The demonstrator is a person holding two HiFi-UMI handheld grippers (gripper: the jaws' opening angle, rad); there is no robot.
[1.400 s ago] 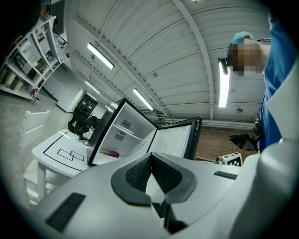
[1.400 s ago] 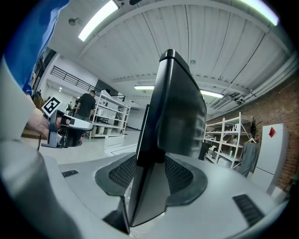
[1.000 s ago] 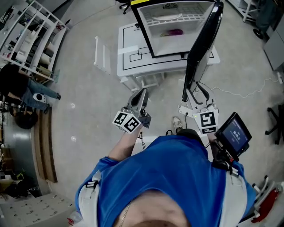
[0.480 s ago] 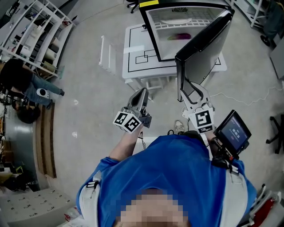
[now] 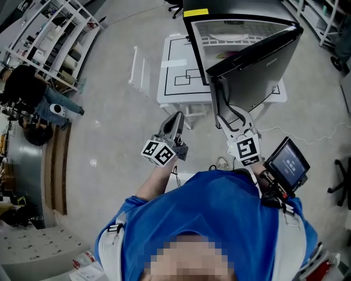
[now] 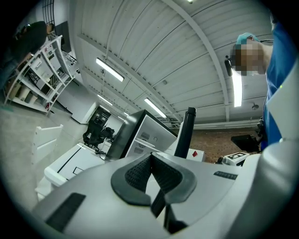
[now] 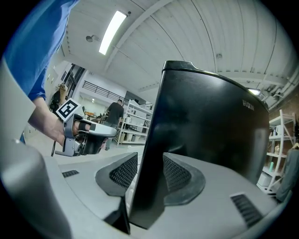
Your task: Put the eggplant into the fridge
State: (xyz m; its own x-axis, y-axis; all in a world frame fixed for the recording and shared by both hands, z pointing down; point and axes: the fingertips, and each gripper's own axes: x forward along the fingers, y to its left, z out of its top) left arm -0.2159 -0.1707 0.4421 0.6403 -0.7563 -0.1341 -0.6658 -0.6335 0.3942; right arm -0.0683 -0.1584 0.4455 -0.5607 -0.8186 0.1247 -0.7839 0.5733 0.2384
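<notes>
Black glossy fridge door (image 5: 258, 71) is sitting clamped edge-on between the right gripper's (image 7: 145, 175) jaws, half shut. Beyond it, a purple eggplant (image 5: 229, 55) is lying inside the white-lined fridge (image 5: 241, 16). The left gripper (image 6: 152, 170), jaws together and empty, is hovering farther off.

Bright, even light falls from long ceiling lamps (image 6: 110, 69), which burn out to plain white in both gripper views. In the head view the floor (image 5: 109, 121) is evenly lit, with only a soft shadow under the white table (image 5: 176, 90). The black fridge door (image 7: 210, 130) shows a dull sheen and no hard glare. All views bend straight lines towards the edges. The gripper views darken to black at the corners, and their nearest parts look slightly soft.
</notes>
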